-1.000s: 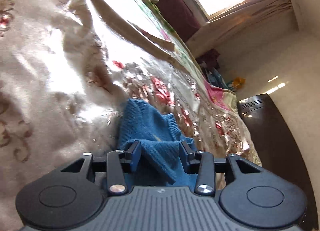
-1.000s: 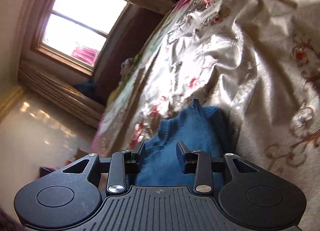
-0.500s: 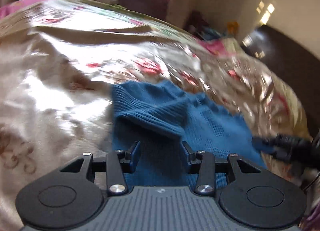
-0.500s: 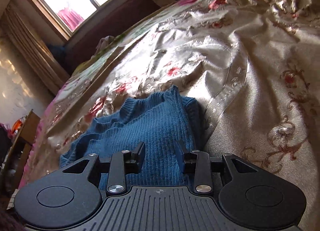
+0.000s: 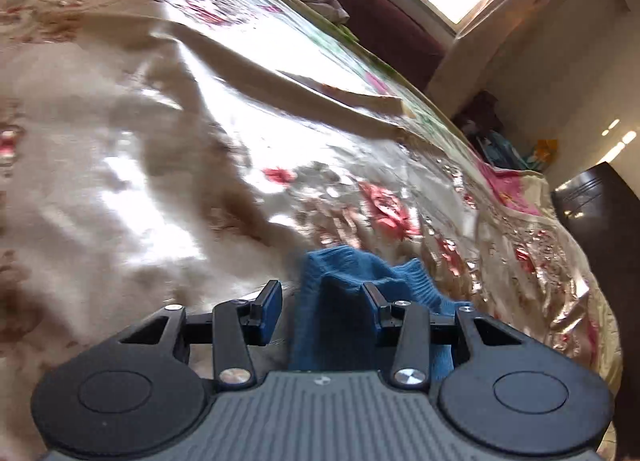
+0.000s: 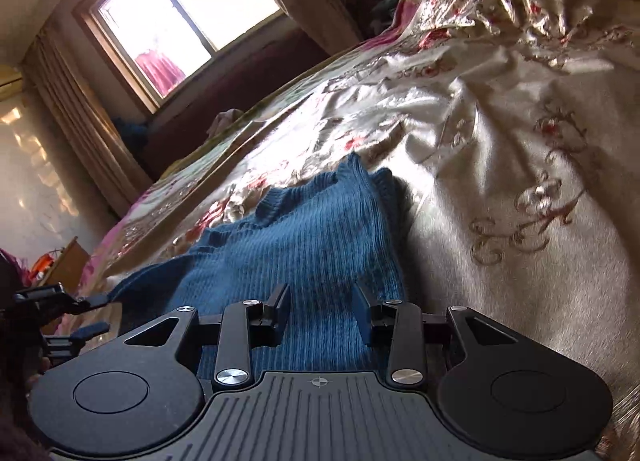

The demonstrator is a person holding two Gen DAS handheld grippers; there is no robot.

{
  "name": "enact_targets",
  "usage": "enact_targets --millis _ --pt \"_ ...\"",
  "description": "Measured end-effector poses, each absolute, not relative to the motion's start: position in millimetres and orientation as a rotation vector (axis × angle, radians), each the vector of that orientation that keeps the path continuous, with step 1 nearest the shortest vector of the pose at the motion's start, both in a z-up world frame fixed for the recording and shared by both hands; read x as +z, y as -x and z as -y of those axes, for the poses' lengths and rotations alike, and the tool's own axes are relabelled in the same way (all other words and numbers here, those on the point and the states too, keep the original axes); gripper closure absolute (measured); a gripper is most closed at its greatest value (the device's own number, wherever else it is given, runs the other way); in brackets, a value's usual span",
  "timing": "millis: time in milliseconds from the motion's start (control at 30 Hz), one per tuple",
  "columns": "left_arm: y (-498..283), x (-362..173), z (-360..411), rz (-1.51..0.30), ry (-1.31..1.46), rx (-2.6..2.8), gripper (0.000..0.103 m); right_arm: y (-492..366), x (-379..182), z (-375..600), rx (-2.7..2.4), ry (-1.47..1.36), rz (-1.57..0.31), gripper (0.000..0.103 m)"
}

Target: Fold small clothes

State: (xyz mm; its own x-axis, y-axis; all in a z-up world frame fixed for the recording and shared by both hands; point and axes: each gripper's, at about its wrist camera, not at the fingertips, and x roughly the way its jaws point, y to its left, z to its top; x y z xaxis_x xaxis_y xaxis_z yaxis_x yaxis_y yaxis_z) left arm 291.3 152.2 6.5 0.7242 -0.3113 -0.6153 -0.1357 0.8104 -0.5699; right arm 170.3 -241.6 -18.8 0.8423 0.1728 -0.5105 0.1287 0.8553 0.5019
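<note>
While lying flat, blue sweater (image 6: 304, 245) runs lengthwise toward window (image 6: 180, 17) (bedspread (image 6: 520, 181) beneath).

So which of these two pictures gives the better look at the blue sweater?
The right wrist view: the blue sweater spreads across the bedspread, ribbed edge clear. The left wrist view shows only a bunched bit behind the left gripper.

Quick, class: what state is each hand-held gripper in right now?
Left hand-held gripper: open, a sweater fold between its jaws, not pinched.
Right hand-held gripper: open over the sweater, holding nothing.
</note>
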Motion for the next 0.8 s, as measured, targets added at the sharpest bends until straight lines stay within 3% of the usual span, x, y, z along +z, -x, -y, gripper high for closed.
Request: enact_targets --millis 333,633,800 --pt "-225 -28 -139 -0.882 0.601 -0.050 0.054 -165 -16 253 0.054 -0.538 -0.538 0.069" --pt "-222 -5 -129 -0.849 0.527 -0.077 0.047 -165 -18 256 0.042 -0.531 -0.537 0.069" --pt "-224 -18 -123 -0.898 0.503 -0.077 0.045 -164 -17 260 0.014 -0.539 -0.515 0.068"
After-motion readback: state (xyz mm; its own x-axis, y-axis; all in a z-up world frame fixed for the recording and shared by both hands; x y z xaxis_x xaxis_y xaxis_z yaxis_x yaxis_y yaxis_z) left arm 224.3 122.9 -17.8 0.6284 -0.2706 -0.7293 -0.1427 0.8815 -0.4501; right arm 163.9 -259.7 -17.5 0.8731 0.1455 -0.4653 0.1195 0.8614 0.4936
